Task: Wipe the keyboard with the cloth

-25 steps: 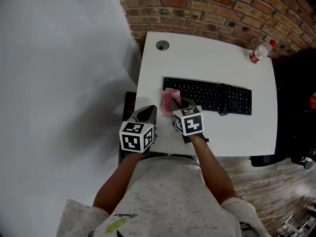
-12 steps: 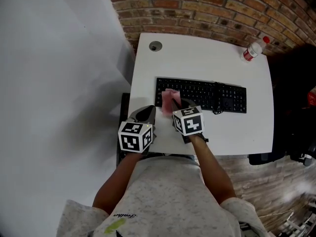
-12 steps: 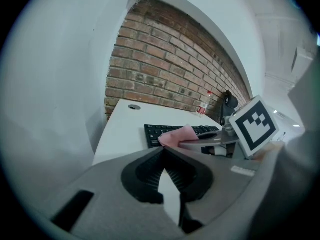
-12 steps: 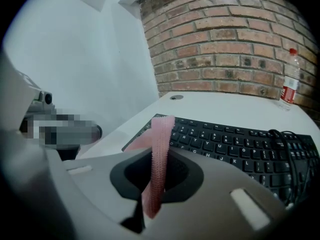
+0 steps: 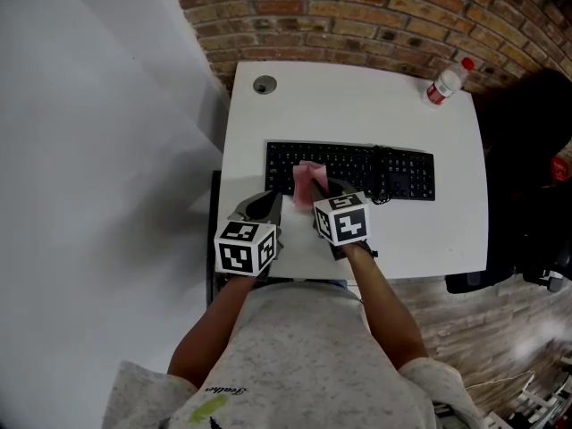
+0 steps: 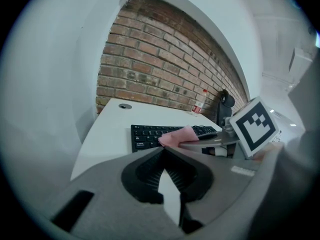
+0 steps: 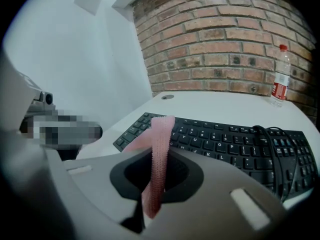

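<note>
- Smooth white rectangular bench (image 5: 357,105) set against a rough red brick wall (image 5: 357,16)
- Flat black keyboard (image 5: 357,170) lying lengthwise across the bench, with a thin black cable (image 5: 384,186) looped over its right part
- Right gripper (image 5: 318,189) clamped on a pink cloth (image 5: 308,177), fuzzy and folded into a narrow upright strip, over the keyboard's left keys
- Left gripper (image 5: 262,206), grey jaws pressed together, just beside the keyboard's near left corner
- Clear plastic bottle (image 5: 444,83), red cap, upright at the far right corner
- Round grey grommet (image 5: 264,85) at the far left
</note>
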{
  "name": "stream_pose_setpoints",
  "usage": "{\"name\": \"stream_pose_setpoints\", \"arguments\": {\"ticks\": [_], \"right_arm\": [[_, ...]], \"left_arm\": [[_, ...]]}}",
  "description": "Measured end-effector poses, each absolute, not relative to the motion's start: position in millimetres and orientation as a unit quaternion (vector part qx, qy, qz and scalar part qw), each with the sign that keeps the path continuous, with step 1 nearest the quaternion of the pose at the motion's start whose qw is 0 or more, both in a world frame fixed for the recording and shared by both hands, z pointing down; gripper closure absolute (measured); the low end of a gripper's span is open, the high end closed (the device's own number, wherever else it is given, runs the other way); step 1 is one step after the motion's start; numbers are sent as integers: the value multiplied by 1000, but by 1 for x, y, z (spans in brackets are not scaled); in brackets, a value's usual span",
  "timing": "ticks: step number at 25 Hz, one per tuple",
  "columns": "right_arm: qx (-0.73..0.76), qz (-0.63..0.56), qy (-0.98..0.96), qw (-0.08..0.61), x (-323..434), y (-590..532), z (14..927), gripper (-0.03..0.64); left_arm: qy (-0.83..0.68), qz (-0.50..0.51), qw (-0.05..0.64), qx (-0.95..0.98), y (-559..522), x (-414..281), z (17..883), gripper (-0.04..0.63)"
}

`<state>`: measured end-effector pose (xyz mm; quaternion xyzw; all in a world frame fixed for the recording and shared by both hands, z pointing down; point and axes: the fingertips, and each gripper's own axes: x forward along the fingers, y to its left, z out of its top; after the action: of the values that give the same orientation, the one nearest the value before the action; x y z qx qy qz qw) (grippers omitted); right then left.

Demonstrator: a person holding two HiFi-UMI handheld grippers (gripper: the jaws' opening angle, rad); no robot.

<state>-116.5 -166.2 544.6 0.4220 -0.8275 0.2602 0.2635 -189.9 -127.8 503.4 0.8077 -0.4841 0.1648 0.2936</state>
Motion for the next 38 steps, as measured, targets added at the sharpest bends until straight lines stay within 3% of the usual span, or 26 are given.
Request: {"name": "stream_pose_setpoints", "arguments": {"ticks": [38], "right_arm": [[480,271,-787,278,-13,-169,545,594]], "left_arm": [[-429,172,283,840,-142,-103,502,601]]}}
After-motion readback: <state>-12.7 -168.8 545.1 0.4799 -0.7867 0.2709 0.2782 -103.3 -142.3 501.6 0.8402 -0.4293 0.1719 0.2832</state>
